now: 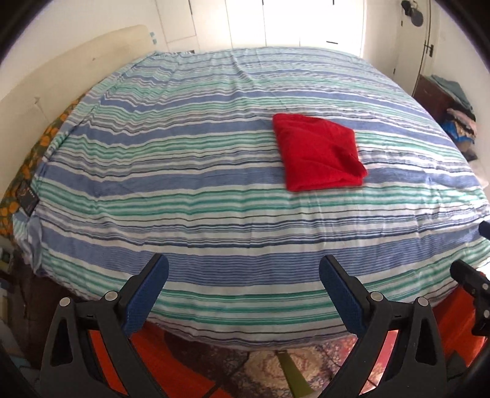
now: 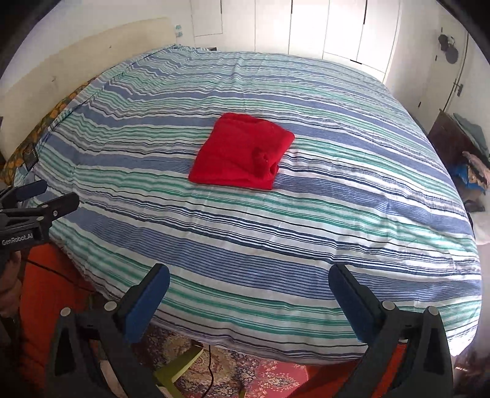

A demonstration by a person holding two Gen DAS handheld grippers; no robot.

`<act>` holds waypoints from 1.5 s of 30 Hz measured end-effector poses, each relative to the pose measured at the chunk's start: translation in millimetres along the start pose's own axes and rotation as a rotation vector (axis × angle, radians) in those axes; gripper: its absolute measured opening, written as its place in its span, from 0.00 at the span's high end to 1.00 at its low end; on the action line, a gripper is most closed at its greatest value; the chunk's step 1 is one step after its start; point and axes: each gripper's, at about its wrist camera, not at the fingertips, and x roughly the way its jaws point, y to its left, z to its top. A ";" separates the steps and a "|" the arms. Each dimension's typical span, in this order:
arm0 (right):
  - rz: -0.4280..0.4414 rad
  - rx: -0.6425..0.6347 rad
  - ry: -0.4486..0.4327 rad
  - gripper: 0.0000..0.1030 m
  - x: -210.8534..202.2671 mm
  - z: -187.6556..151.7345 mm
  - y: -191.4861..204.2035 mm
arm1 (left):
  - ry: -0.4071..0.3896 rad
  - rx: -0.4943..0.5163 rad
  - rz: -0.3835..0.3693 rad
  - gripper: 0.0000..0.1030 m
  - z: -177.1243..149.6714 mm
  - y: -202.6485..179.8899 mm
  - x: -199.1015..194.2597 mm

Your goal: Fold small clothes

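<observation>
A red garment (image 1: 318, 153) (image 2: 242, 151) lies folded into a small square on the striped bed cover (image 1: 190, 189) (image 2: 337, 214), right of centre in the left wrist view and near the middle in the right wrist view. My left gripper (image 1: 243, 271) hangs over the bed's near edge, open, with nothing between its blue pads. My right gripper (image 2: 249, 280) is open and empty too, well short of the garment. The left gripper (image 2: 39, 199) also shows at the left edge of the right wrist view, and part of the right one (image 1: 468, 275) at the right edge of the left wrist view.
A pale headboard (image 1: 61, 70) runs along the bed's left side. White cupboard doors (image 2: 306, 27) stand behind the bed. At the right a dark wooden cabinet (image 2: 450, 144) holds piled clothes. Below the near edge are a patterned rug (image 2: 275, 379) and orange trouser legs (image 2: 49, 284).
</observation>
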 end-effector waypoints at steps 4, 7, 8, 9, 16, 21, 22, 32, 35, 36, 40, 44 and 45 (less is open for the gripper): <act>0.018 -0.005 -0.020 0.01 -15.0 1.1 7.4 | -0.009 -0.021 0.001 0.04 -1.4 4.7 -8.7; 0.011 -0.011 -0.029 0.01 -21.8 2.4 9.5 | -0.019 -0.009 -0.012 0.04 -2.1 4.3 -18.4; 0.005 -0.012 -0.034 0.01 -24.9 2.7 10.3 | -0.027 0.000 -0.026 0.04 -3.1 4.0 -23.0; 0.001 -0.014 -0.039 0.01 -28.3 3.0 10.9 | -0.032 0.007 -0.032 0.04 -5.4 3.2 -27.0; 0.022 -0.015 -0.044 0.01 -49.1 -1.2 16.5 | -0.026 0.045 -0.054 0.01 -20.5 0.8 -38.0; 0.013 -0.027 -0.023 0.01 -50.3 -4.1 19.1 | 0.001 0.042 -0.110 0.01 -26.5 -2.3 -39.1; 0.018 -0.026 -0.016 0.01 -49.3 -4.4 19.2 | 0.001 0.043 -0.113 0.01 -26.6 -3.0 -40.2; 0.035 -0.019 0.001 0.01 -44.2 -6.3 22.6 | -0.042 0.038 -0.068 0.01 -23.0 -0.5 -49.2; 0.038 -0.020 -0.004 0.01 -46.6 -5.4 22.1 | -0.123 0.062 -0.011 0.01 -19.7 -0.8 -59.8; 0.037 -0.022 -0.005 0.01 -47.3 -5.0 22.1 | -0.145 0.066 0.010 0.01 -18.5 -0.5 -62.5; 0.029 -0.032 -0.010 0.01 -51.6 -2.6 21.6 | -0.162 0.041 -0.001 0.01 -9.5 7.6 -68.0; 0.016 -0.043 -0.030 0.01 -60.3 0.3 20.3 | -0.268 0.040 0.013 0.00 -6.4 12.8 -77.5; 0.013 -0.042 -0.038 0.01 -62.8 1.0 19.5 | -0.304 0.040 0.022 0.00 -6.5 14.3 -81.0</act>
